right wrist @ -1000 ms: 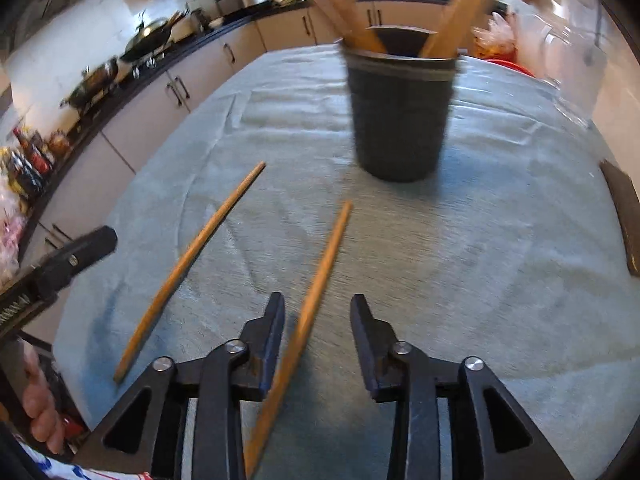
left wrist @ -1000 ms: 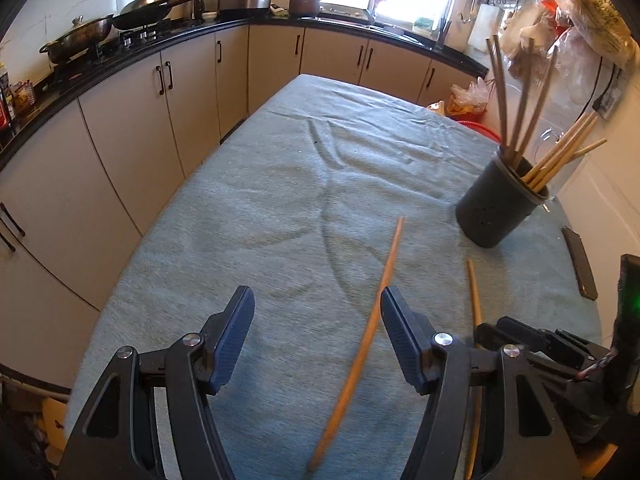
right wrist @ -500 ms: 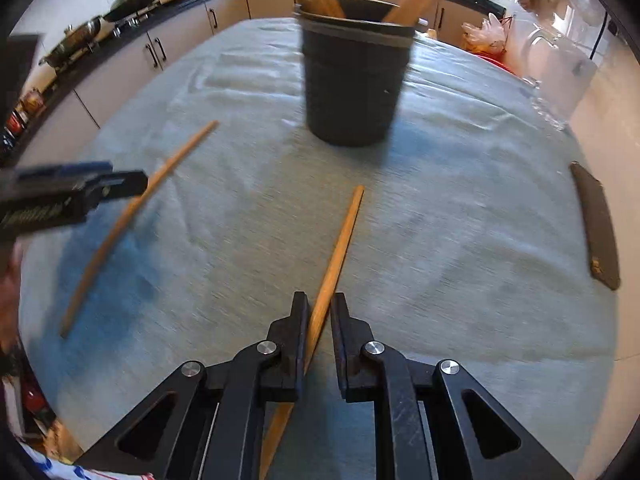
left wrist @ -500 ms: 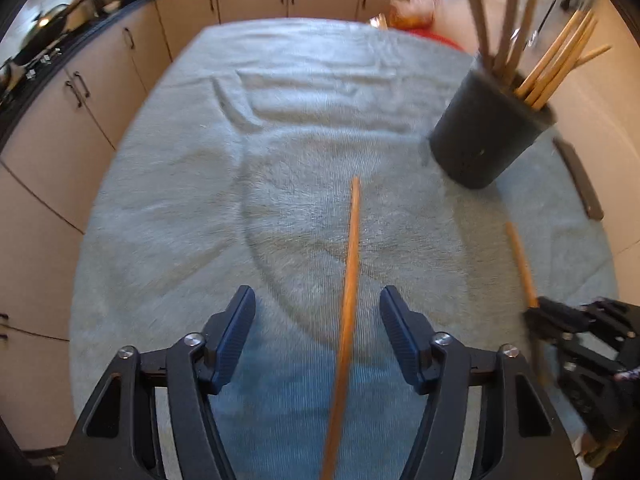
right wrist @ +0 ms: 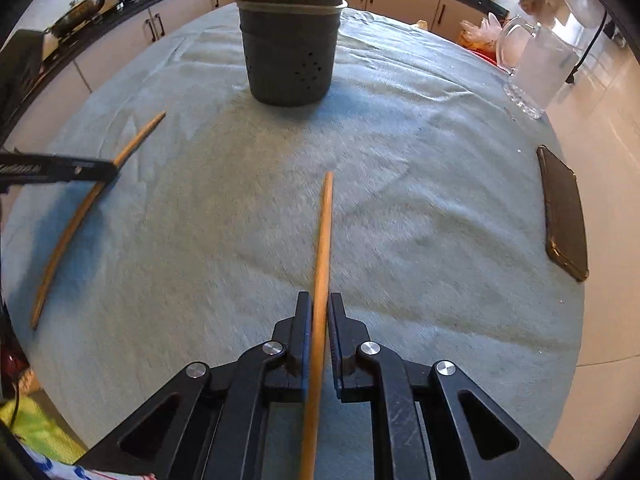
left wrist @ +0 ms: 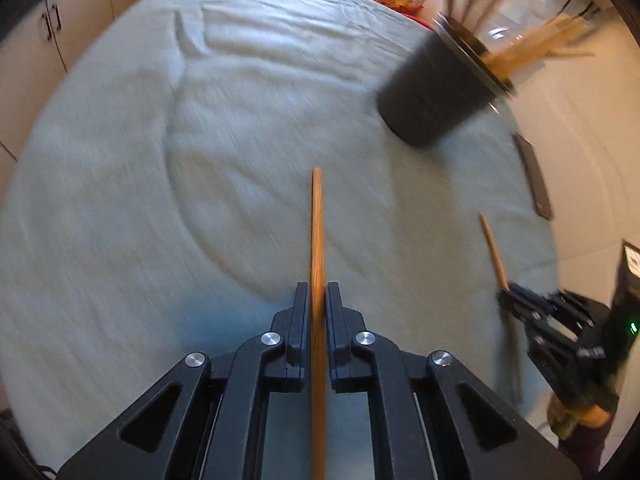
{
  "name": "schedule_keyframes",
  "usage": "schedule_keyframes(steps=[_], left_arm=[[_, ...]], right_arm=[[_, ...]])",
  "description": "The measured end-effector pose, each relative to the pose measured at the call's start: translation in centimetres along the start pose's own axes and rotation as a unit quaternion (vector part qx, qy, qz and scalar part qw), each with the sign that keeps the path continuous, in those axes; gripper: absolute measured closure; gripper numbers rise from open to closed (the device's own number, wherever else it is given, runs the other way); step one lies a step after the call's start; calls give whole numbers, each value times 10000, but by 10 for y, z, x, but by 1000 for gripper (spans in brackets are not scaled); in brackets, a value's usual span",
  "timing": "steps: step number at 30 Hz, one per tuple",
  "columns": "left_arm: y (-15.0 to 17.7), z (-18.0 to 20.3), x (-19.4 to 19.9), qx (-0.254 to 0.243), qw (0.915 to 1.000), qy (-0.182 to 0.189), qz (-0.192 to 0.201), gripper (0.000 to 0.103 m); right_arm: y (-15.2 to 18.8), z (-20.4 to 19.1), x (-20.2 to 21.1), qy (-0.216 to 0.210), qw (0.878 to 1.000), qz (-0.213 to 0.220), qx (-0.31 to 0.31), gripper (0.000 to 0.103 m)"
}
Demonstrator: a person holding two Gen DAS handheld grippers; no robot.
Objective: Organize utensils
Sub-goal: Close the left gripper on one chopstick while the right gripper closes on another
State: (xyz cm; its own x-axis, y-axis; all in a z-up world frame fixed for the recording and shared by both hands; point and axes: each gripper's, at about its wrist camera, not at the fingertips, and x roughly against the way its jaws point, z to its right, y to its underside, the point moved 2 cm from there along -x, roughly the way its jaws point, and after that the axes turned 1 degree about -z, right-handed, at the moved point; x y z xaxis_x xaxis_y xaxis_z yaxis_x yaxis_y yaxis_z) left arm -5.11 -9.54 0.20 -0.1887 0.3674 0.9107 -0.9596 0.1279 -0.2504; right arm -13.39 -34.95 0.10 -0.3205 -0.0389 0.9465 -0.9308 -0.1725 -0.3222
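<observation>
Two long wooden chopsticks lie on the grey-green tablecloth (right wrist: pixel 420 184). In the left wrist view one chopstick (left wrist: pixel 317 232) runs straight between the pads of my left gripper (left wrist: pixel 318 292), whose jaws are closing tight on it. In the right wrist view my right gripper (right wrist: pixel 319 300) is closing on the second chopstick (right wrist: pixel 325 232), pads against it. The dark utensil holder (right wrist: pixel 290 60) with several chopsticks stands upright beyond both grippers, and shows blurred at the upper right in the left wrist view (left wrist: pixel 432 96). Each gripper shows in the other's view, the right (left wrist: pixel 506 294) and the left (right wrist: pixel 114 170).
A dark phone (right wrist: pixel 564 216) lies flat near the table's right edge. A glass jug (right wrist: pixel 536 68) stands at the far right corner. Kitchen cabinets (right wrist: pixel 156 28) and a stove with pans run behind the table on the left.
Both grippers tilted down over their chopsticks and went from open to shut on them, the right one first, the left in the last half second.
</observation>
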Motion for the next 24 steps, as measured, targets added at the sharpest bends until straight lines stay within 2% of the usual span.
schedule_keyframes(steps=[2, 5, 6, 15, 19, 24], left_arm=[[11, 9, 2, -151, 9998, -99, 58, 96], [13, 18, 3, -394, 9987, -303, 104, 96], [10, 19, 2, -410, 9986, -327, 68, 96], [-16, 25, -10, -477, 9974, -450, -285, 96], [-25, 30, -12, -579, 9959, -591, -373, 96], [-29, 40, -16, -770, 9940, -736, -260, 95]], right_arm=[[9, 2, 3, 82, 9998, -46, 146, 93], [15, 5, 7, 314, 9989, -139, 306, 75], [15, 7, 7, 308, 9988, -198, 316, 75], [-12, 25, -6, -119, 9972, -730, 137, 75], [-29, 23, -13, -154, 9959, -880, 158, 83], [-43, 9, -19, -39, 9938, -1020, 433, 94]])
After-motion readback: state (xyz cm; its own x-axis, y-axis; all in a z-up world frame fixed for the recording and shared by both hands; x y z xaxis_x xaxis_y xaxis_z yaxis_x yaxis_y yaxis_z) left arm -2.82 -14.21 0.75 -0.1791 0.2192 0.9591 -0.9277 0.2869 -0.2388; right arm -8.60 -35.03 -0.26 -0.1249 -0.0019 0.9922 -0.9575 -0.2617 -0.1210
